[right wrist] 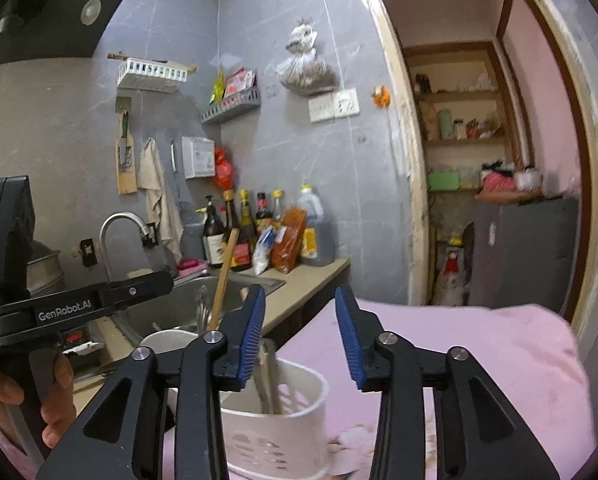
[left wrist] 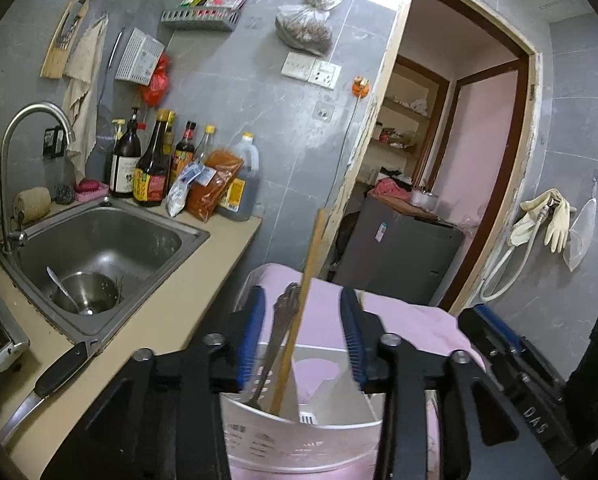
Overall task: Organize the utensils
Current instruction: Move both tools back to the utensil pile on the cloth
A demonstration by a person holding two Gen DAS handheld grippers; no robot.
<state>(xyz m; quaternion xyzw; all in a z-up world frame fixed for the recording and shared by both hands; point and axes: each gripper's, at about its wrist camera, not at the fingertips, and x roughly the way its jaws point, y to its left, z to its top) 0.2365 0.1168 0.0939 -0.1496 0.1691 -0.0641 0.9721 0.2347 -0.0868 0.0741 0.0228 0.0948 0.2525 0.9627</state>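
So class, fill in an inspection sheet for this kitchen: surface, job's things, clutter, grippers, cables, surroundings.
Surface: beige countertop beside a steel sink; pink cloth under the holder.
Job's things: white utensil holder with a wooden chopstick and a metal utensil standing in it; spoon in a steel bowl in the sink; knife on the countertop.
Clutter: sauce bottles and packets by the wall.
Grippers: left gripper open above the holder; right gripper open, empty.
Cables: white hose by the doorway.
Surroundings: grey tiled wall, open doorway, faucet.
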